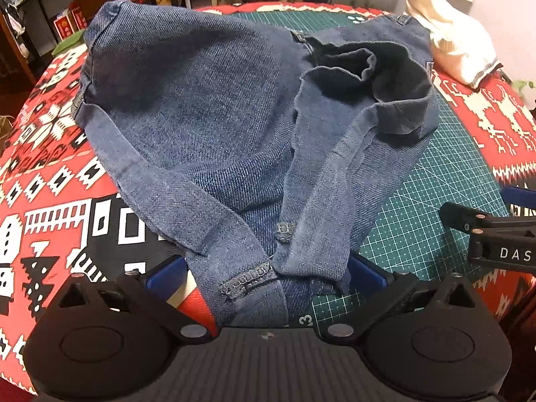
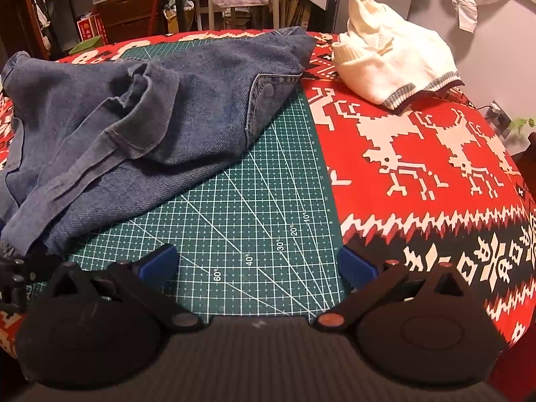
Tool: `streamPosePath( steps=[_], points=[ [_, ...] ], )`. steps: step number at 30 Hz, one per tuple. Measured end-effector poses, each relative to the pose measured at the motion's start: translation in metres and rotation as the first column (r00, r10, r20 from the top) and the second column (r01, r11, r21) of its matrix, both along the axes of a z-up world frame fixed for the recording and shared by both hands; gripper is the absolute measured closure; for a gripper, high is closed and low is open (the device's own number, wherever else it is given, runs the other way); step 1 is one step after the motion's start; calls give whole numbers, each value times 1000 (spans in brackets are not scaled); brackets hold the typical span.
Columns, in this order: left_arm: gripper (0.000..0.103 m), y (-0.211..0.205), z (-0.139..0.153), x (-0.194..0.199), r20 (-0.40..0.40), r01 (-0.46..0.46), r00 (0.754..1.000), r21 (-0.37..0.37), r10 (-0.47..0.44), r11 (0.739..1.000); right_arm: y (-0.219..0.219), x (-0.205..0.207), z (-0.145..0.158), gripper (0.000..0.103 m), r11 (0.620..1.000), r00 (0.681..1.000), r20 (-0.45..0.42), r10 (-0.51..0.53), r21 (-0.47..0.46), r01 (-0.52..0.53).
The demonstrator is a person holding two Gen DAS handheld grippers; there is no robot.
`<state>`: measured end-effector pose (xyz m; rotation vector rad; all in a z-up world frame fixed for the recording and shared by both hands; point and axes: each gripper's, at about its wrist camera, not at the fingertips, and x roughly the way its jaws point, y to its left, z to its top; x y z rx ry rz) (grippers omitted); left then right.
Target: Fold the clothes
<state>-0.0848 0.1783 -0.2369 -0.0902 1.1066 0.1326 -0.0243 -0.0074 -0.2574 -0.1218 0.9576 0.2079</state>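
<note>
Table (image 2: 418, 174) was covered in a red, white and black knit-pattern cloth with reindeer figures. A green cutting mat (image 2: 234, 227) lay on top of the cloth, gridded with angle lines.

Denim garment (image 1: 207, 127) lay crumpled across the mat and cloth, mostly on the left side of the table. Its near edge ran down toward my left claw, and a hemmed flap was folded over on top of it. In the right wrist view the same denim (image 2: 140, 117) covered the far-left part of the mat, with a pocket corner and rivet showing at its right edge.

Cream knit sweater (image 2: 392, 63) sat bunched at the far right of the table, grey-and-dark striped hem toward me, well apart from the denim.

My left claw (image 1: 266, 276) was spread wide, blue pads on either side of the denim's near edge; the fabric sat between the fingers, no pinch on it. A frayed buttonhole strip (image 1: 246, 279) lay right in that gap.

My right claw (image 2: 258, 261) was also spread wide, low over bare mat with nothing between the fingers, just right of the denim.
</note>
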Motion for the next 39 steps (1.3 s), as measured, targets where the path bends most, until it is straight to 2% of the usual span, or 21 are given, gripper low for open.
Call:
streamPosePath(
  steps=[6, 12, 14, 17, 20, 22, 26, 30, 32, 37, 39],
  points=[
    [0, -1, 1, 6, -33, 14, 999, -4, -14, 1000, 1, 0, -1, 0, 1000, 1000, 3, -4, 0, 4],
    [0, -1, -1, -1, 27, 43, 999, 2, -43, 999, 1, 7, 4, 0, 1000, 998, -53, -15, 3, 16],
    [0, 0, -1, -4, 41, 39, 998, 0, -38, 999, -2, 7, 12, 1, 998, 997, -58, -44, 46, 47],
    [1, 3, 1, -10, 65, 8, 998, -27, -6, 1000, -6, 6, 35, 1, 983, 999, -22, -47, 177, 50],
    [8, 11, 7, -20, 121, -5, 993, -78, 15, 997, -4, 9, 58, 1, 961, 999, 0, -53, 272, 51],
    [11, 18, 13, -26, 148, -7, 989, -87, 20, 996, 1, 18, 69, 2, 941, 998, -15, -57, 332, 59],
    [11, 31, 27, -39, 197, -19, 980, -99, 39, 995, 19, 43, 80, 14, 911, 996, -65, -61, 405, 82],
    [14, 55, 38, -55, 216, -96, 968, -153, 128, 984, 41, 68, 78, 22, 916, 993, -85, -86, 385, 112],
    [14, 68, 42, -64, 219, -137, 960, -183, 177, 973, 48, 80, 70, 29, 915, 988, -114, -109, 378, 144],
    [14, 95, 43, -81, 219, -230, 937, -199, 272, 953, 64, 101, 55, 33, 920, 977, -151, -148, 342, 193],
    [14, 103, 40, -84, 208, -260, 930, -213, 304, 942, 66, 104, 47, 37, 925, 974, -163, -157, 322, 202]
  ],
)
